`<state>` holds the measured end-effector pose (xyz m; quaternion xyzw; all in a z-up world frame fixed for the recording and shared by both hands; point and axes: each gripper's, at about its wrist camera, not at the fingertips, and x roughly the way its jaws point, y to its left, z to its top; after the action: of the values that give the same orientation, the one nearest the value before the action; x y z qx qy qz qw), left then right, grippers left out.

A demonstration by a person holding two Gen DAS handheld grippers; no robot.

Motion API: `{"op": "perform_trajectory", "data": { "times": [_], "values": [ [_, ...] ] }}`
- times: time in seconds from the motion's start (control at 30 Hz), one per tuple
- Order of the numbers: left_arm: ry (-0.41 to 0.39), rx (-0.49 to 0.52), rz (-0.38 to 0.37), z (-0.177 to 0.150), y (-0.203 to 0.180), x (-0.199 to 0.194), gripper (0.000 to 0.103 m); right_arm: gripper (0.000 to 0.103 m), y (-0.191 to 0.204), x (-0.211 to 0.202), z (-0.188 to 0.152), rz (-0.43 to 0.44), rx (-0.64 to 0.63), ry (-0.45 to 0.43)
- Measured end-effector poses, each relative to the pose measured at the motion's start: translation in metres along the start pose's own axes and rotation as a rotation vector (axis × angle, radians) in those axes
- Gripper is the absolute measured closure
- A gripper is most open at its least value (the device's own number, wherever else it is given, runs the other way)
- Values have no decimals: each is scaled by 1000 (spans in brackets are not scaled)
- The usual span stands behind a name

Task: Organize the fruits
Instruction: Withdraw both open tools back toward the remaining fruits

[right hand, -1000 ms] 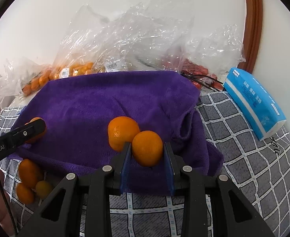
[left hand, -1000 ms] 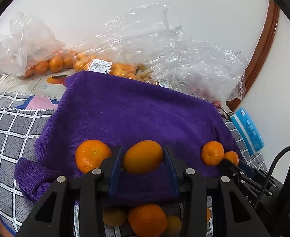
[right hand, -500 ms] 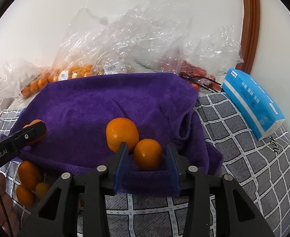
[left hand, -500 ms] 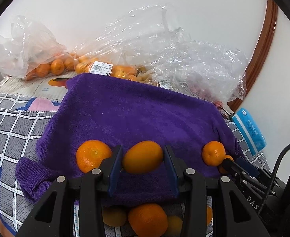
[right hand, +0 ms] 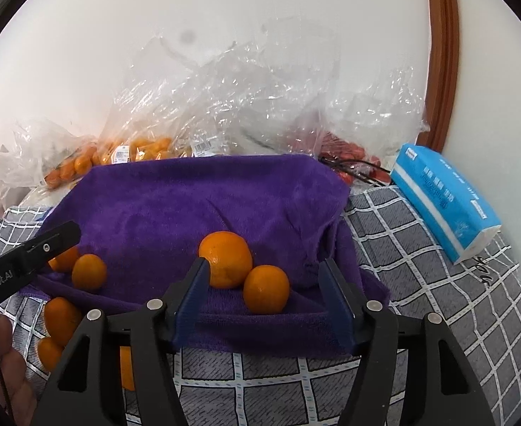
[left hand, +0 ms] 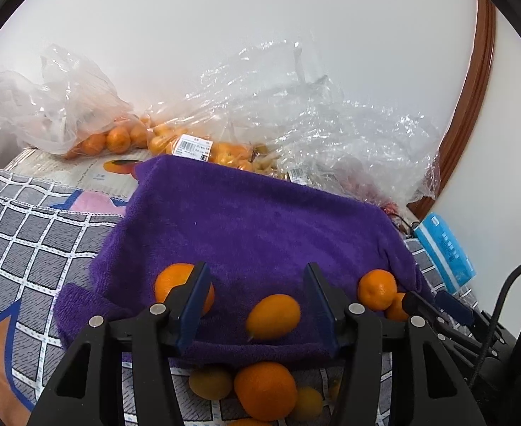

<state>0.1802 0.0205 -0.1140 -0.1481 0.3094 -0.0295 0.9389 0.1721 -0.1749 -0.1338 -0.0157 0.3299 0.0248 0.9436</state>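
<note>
A purple towel (left hand: 260, 227) (right hand: 189, 209) covers a raised block on the bed. In the left wrist view an oval orange fruit (left hand: 274, 316) lies on its front edge between the jaws of my left gripper (left hand: 258, 301), which are opening and clear of it. A round orange (left hand: 175, 284) sits behind the left finger. In the right wrist view a small orange (right hand: 266, 288) rests on the towel between the opening jaws of my right gripper (right hand: 266, 298), untouched, next to a bigger orange (right hand: 226, 257).
Several loose oranges (left hand: 264, 392) lie on the checked bedcover (right hand: 438, 319) below the towel's front edge. Clear plastic bags of fruit (left hand: 175, 142) pile against the wall behind. A blue tissue pack (right hand: 445, 206) lies at the right. A hand (right hand: 8, 376) shows at lower left.
Both grippers have let go. The left jaws spread off the oval fruit, which settled on the towel. The right jaws widened around the small orange, now resting free.
</note>
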Motion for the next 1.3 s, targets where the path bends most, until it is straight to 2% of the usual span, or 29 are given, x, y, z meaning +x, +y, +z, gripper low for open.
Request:
{"op": "perform_trajectory", "data": {
  "times": [0.13,0.33,0.47,0.6,0.77,0.93,1.07,1.3],
  "values": [
    [-12,29,24,7,-6,-12,53,39,0,-14,2,-2,9,22],
    [6,52,2,17,-12,-37,51,36,4,-38,0,-48,-18,68],
    [77,36,-23,15,-4,-46,51,33,4,-49,-7,-80,-10,94],
    [138,24,-31,8,9,-55,51,29,-1,-63,-16,-35,46,65],
    [162,29,-9,-6,24,-63,51,29,5,-69,-22,-62,28,48],
    [186,32,5,-18,39,-68,51,29,11,-67,-29,-26,65,58],
    [184,40,53,-28,49,-73,51,29,20,-64,-33,48,62,98],
    [220,42,119,-47,64,-62,51,29,37,-68,-39,69,47,81]
  ]
}}
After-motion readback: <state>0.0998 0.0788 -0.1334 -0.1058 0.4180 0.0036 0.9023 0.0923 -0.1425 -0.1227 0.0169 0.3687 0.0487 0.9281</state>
